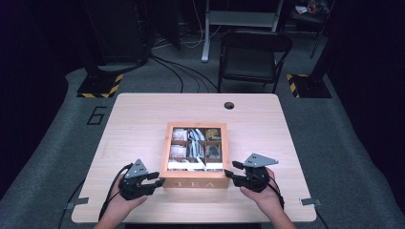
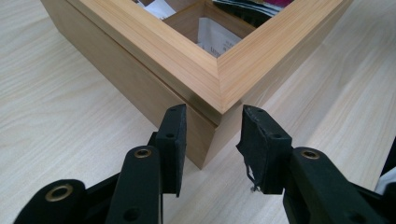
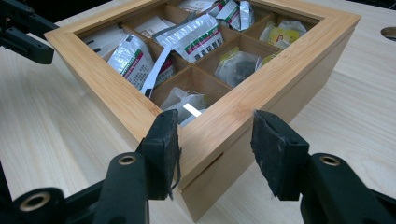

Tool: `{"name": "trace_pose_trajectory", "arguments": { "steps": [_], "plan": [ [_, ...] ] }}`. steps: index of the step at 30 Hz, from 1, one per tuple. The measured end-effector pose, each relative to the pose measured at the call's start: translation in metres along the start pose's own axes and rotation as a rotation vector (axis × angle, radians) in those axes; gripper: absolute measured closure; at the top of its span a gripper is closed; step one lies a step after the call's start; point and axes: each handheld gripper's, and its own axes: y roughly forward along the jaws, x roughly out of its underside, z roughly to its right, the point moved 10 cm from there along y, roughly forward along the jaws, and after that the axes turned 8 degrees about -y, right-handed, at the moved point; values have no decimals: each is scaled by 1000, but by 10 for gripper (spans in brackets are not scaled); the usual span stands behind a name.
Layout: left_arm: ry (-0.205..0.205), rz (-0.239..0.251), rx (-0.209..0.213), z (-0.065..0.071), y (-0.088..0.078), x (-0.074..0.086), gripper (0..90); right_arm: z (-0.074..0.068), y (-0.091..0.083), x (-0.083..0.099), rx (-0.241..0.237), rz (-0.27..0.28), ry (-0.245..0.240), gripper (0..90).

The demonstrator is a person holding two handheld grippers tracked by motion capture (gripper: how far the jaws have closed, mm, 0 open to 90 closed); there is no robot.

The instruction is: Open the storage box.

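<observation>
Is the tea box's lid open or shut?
Shut. The tea box has its framed lid lying flat on top, with just a thin seam beneath, and the tea bags show through its window.

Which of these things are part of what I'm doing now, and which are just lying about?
In the job:
tea box
tea bags inside it
left gripper, at one front corner
right gripper, at the other

Lying about:
folding chair
floor cables

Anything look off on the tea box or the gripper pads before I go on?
The tea box sits square and intact. In its compartments the sachets lie jumbled, some across the dividers. The left gripper has a frayed pad, with threads hanging from its edge. Nothing spilled on the table.
</observation>
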Motion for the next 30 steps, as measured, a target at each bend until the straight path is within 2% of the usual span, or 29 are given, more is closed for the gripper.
{"name": "trace_pose_trajectory", "arguments": {
  "steps": [6, 9, 16, 17, 18, 19, 21, 22, 23, 30],
  "plan": [
    [-16, 0, 14, 0, -1, -2, 612, -2, 0, -1, -9, 0, -2, 486],
    [-39, -8, 32, 1, -2, -3, 609, -4, -2, -4, -18, 9, -1, 475],
    [-34, -10, 13, 1, -3, -7, 600, -4, -9, -10, -21, 23, -12, 453],
    [-42, 18, 20, 2, -7, -11, 579, -4, -11, -11, -30, 27, -4, 443],
    [-42, 18, 20, 2, -7, -11, 610, -4, -11, -11, -30, 27, -4, 443],
    [-44, 75, 29, 1, -12, -20, 653, -4, -13, -11, -36, 27, -6, 440],
    [-79, 134, 47, 1, -20, -34, 654, -5, -14, -11, -38, 23, -6, 439],
    [-64, 138, 28, 0, -21, -37, 643, -6, -15, -10, -47, 23, -14, 437],
    [-34, 116, 1, -1, -20, -38, 637, -7, -15, -9, -43, 22, -11, 437],
    [-51, 50, 26, 1, -12, -23, 614, -9, -16, -2, -41, 9, -3, 433]
  ]
}}
